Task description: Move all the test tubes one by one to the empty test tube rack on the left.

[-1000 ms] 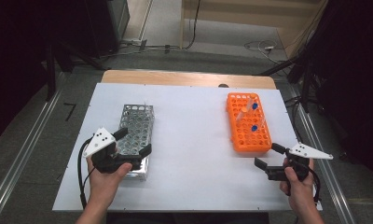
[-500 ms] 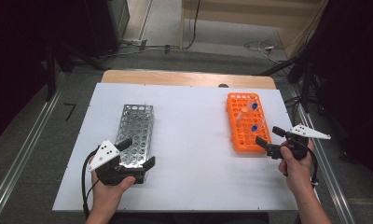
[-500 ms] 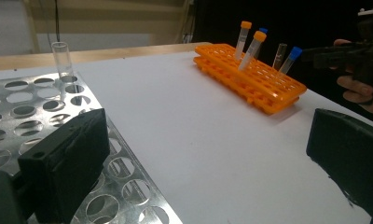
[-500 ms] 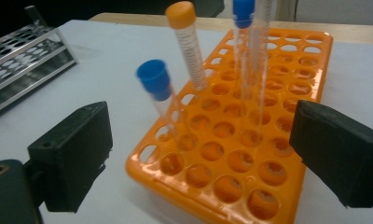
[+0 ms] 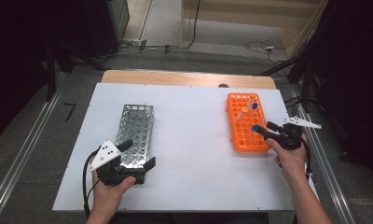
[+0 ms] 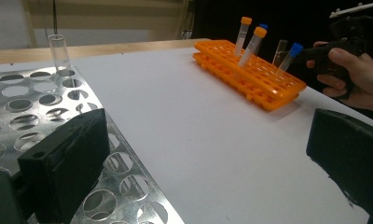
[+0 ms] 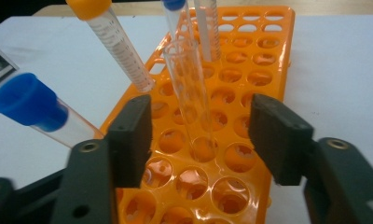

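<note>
Standing clear glass tube [image 7: 189, 93] in orange rack [image 5: 244, 122], near rack's near end, at desk's right edge. We hold right gripper [image 7: 201, 128] around it: jaws have just been closing, tube between them, pads not yet touching glass. Blue-capped tube [image 7: 33, 109] leans just left of it; orange-capped tube [image 7: 112, 42] behind. Our left gripper [image 5: 137, 158] sits at metal rack's [image 5: 135, 130] near end, toward desk's near left corner, jaws wide apart, gripping nothing. One clear tube [image 6: 59, 52] stands at metal rack's far end.
</note>
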Tool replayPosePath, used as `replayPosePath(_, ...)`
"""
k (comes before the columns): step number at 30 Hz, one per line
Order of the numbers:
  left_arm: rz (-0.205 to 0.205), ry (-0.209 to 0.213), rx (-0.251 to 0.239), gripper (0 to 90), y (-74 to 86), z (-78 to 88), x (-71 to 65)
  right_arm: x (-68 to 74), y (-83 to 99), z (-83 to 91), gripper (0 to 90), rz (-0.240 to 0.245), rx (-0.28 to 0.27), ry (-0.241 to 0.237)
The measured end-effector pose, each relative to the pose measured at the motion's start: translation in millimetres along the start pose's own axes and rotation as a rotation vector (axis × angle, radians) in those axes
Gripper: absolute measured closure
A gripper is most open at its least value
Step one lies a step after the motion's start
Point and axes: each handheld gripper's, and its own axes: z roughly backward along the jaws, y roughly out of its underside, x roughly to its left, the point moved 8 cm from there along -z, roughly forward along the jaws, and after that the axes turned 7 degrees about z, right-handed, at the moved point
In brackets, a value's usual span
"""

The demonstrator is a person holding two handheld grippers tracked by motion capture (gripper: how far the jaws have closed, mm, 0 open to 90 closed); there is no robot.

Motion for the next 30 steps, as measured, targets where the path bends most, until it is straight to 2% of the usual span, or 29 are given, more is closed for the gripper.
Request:
replayPosePath(7,0.001,0.000,0.004,0.0,0.7,-0.9,0.0,-1.2,8.5,-9.6,58.2,0.063,0.043,0.045)
replayPosePath(17,0.006,-0.007,0.000,0.0,-0.5,-2.0,0.2,5.4,10.6,-13.8,68.4,0.110,0.016,0.025)
replayPosePath(22,0.001,-0.010,0.008,0.0,2.1,-2.4,0.9,2.3,10.9,-12.7,73.9,0.112,0.007,0.054)
replayPosePath(30,0.000,-0.009,0.005,0.0,1.7,-1.2,1.7,2.5,-2.5,5.7,74.1,0.074,-0.101,0.059)
